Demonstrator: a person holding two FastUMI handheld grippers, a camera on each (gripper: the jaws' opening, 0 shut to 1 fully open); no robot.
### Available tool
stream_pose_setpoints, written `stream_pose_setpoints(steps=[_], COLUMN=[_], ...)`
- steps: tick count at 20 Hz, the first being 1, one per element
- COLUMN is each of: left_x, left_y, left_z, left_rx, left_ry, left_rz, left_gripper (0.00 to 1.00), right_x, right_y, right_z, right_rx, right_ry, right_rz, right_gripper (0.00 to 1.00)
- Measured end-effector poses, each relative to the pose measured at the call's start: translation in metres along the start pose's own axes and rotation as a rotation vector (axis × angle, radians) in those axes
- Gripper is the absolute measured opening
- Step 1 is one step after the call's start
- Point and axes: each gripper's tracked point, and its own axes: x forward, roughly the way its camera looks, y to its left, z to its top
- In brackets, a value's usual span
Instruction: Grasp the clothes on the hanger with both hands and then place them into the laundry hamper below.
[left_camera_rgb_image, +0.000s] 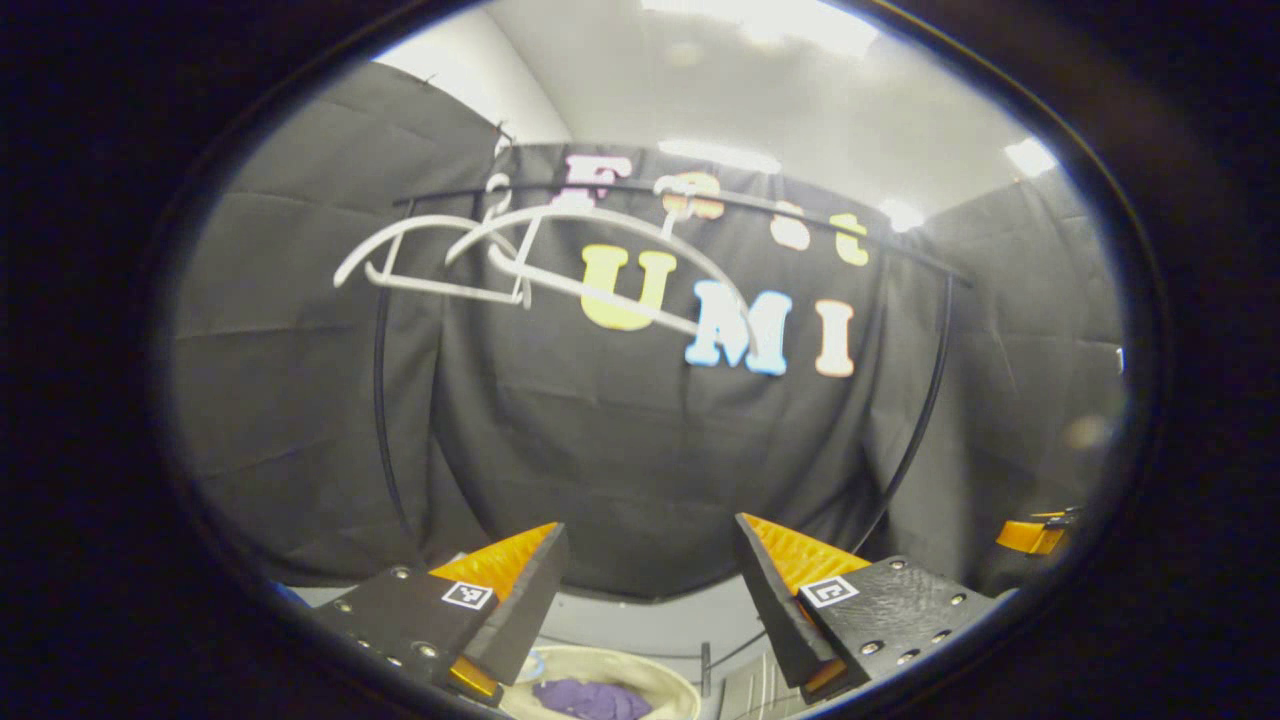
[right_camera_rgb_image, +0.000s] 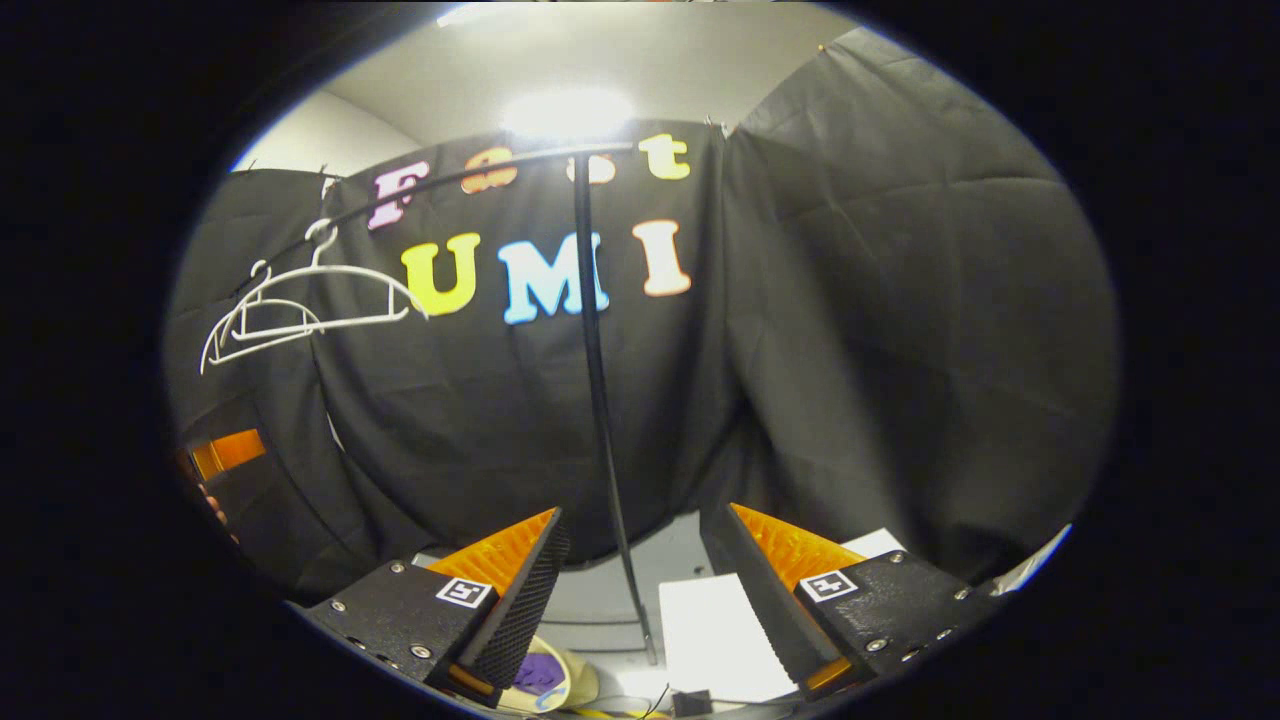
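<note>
Both grippers, left (left_camera_rgb_image: 650, 590) and right (right_camera_rgb_image: 630, 590), hang with jaws spread wide and hold nothing. Below them, the purple clothes (left_camera_rgb_image: 590, 698) lie in the laundry hamper (left_camera_rgb_image: 660, 680). Beyond, 2 bare hangers (left_camera_rgb_image: 520, 260) dangle from the rack's rail (left_camera_rgb_image: 800, 212).

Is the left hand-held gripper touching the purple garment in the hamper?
Apart. In the left gripper view the left hand-held gripper is open with nothing between its fingers, and the purple garment lies lower down inside the laundry hamper.
</note>
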Motion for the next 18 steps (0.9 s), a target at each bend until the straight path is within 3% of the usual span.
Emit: stream_pose_setpoints(steps=[1,2,4,7,8,9,10,11,12,14,15,17,18], left_x=[-0.003,-0.013,-0.028,-0.049,-0.059,-0.066,-0.071,-0.076,-0.080,-0.088,-0.090,-0.089,-0.091], left_y=[-0.012,-0.031,-0.048,-0.062,-0.070,-0.074,-0.070,-0.069,-0.069,-0.065,-0.061,-0.049,-0.044], left_z=[0.017,0.029,0.055,0.070,0.076,0.081,0.085,0.087,0.090,0.099,0.100,0.091,0.093], left_rx=[0.000,0.006,0.012,-0.019,-0.015,-0.008,-0.001,0.001,-0.001,-0.022,-0.023,-0.006,0.003], left_ry=[-0.045,-0.075,-0.132,-0.161,-0.171,-0.183,-0.183,-0.180,-0.185,-0.209,-0.216,-0.182,-0.184], left_rz=[-0.008,-0.024,-0.011,0.006,-0.009,-0.007,0.004,0.002,-0.006,-0.003,0.001,0.005,0.003], left_gripper=[1.00,1.00,1.00,1.00,1.00,1.00,1.00,1.00,1.00,1.00,1.00,0.99,0.94], right_x=[-0.001,-0.002,-0.007,-0.010,-0.014,-0.019,-0.022,-0.025,-0.026,-0.028,-0.032,-0.040,-0.045], right_y=[-0.009,-0.019,-0.038,-0.066,-0.071,-0.076,-0.078,-0.076,-0.074,-0.074,-0.073,-0.068,-0.066], right_z=[0.015,0.031,0.059,0.091,0.096,0.095,0.094,0.095,0.096,0.096,0.102,0.103,0.110], right_rx=[0.000,0.013,0.046,0.054,0.048,0.051,0.062,0.077,0.085,0.077,0.072,0.066,0.072], right_ry=[-0.043,-0.086,-0.164,-0.257,-0.267,-0.264,-0.260,-0.260,-0.260,-0.271,-0.293,-0.291,-0.311], right_rz=[0.012,0.025,0.036,-0.002,-0.010,-0.021,-0.019,-0.011,-0.008,-0.033,-0.056,-0.083,-0.090], right_gripper=[0.96,0.92,0.95,0.91,0.95,0.91,0.95,0.92,0.95,0.95,0.91,0.95,0.95])
